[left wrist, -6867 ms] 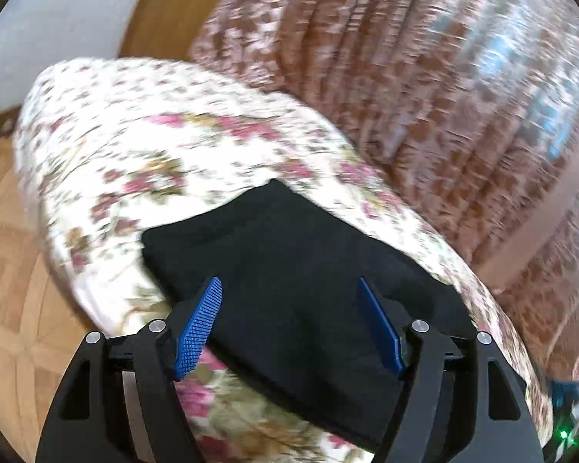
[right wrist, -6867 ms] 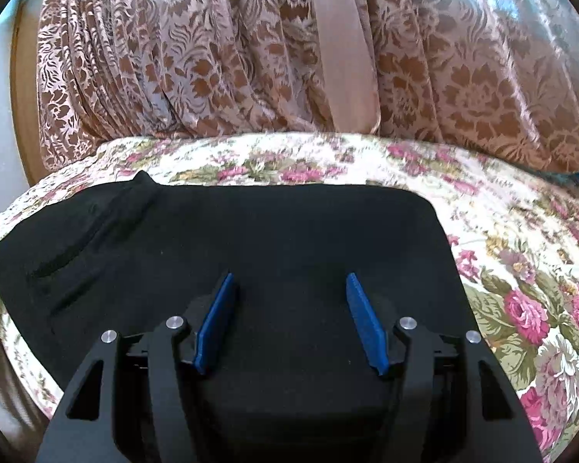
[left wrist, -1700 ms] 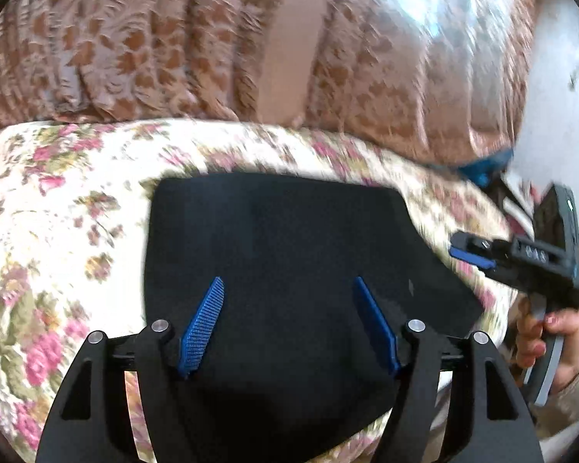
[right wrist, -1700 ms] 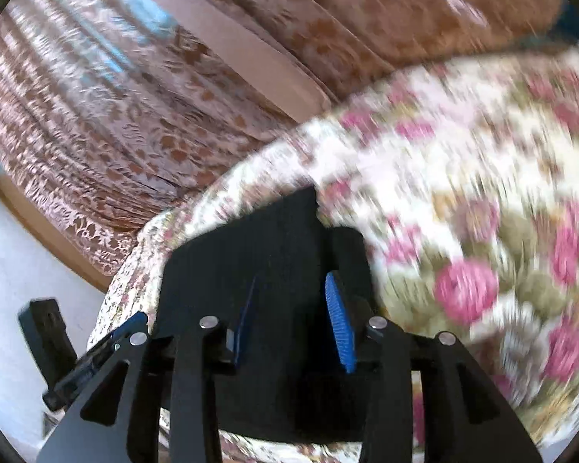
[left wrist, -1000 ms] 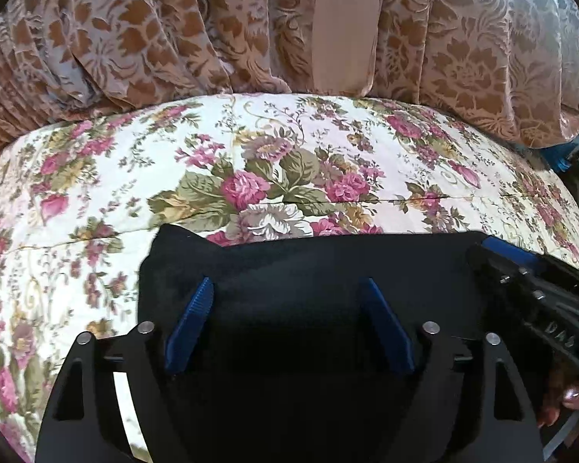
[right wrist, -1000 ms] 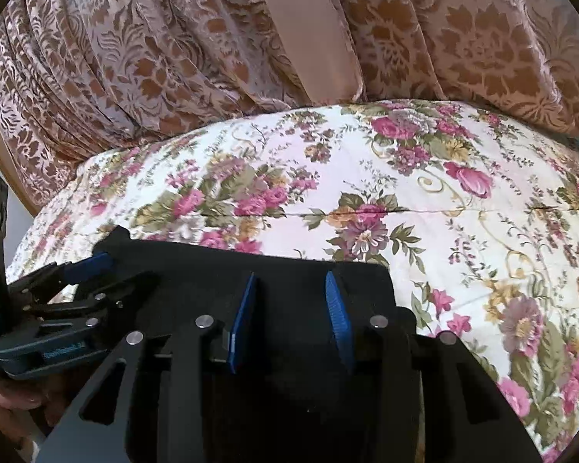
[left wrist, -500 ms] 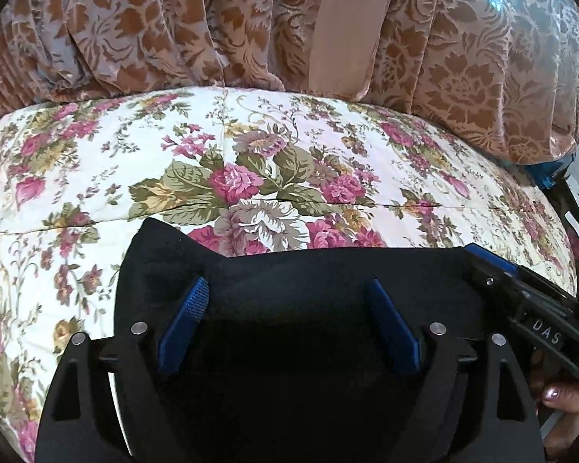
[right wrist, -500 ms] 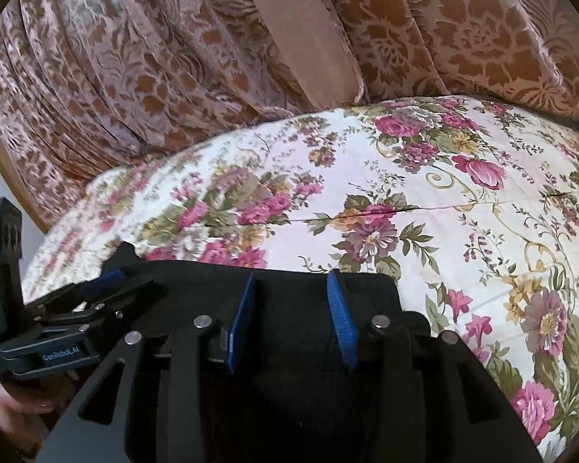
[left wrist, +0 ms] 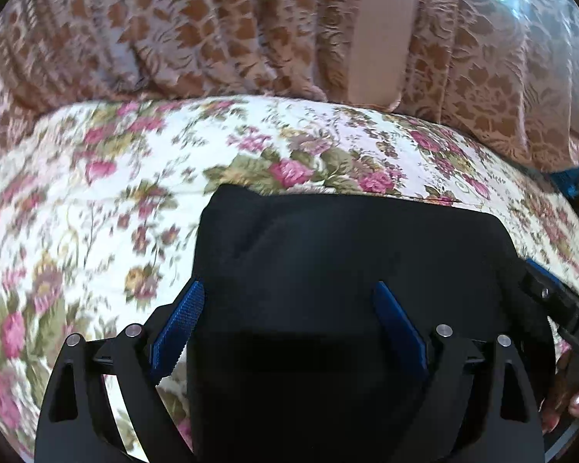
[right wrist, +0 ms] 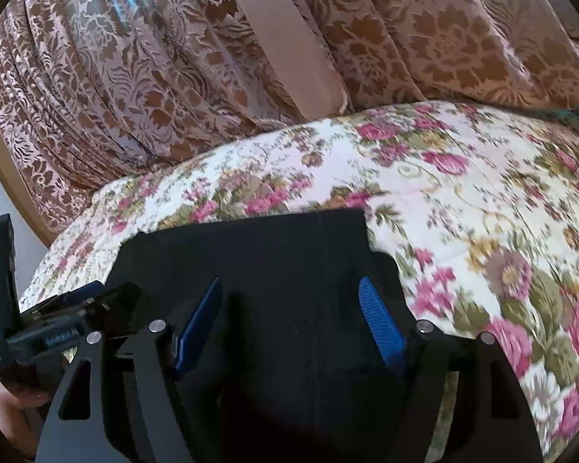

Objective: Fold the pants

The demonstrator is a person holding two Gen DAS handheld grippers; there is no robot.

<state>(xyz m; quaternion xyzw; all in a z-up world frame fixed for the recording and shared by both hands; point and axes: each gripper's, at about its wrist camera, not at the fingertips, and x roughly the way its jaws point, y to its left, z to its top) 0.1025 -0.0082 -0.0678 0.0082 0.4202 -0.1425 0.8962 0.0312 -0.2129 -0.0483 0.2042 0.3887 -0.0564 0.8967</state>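
Black folded fabric pants (left wrist: 351,270) lie flat on the floral quilted bed cover (left wrist: 96,193), a compact rectangle w/ long axis running side to side, far edge toward the brown patterned curtain (left wrist: 173,38). Left hand-held gripper (left wrist: 289,320) hangs over the left part, jaws wide & opening, pads off the cloth. Right hand-held gripper (right wrist: 289,308) over the right part, jaws also opening, nothing clamped.

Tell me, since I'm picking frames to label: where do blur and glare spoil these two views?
Left wrist: floral bedspread smeared at left, glare on curtain upper right. Right wrist: bedspread blurred at right, black pants too dark for detail.
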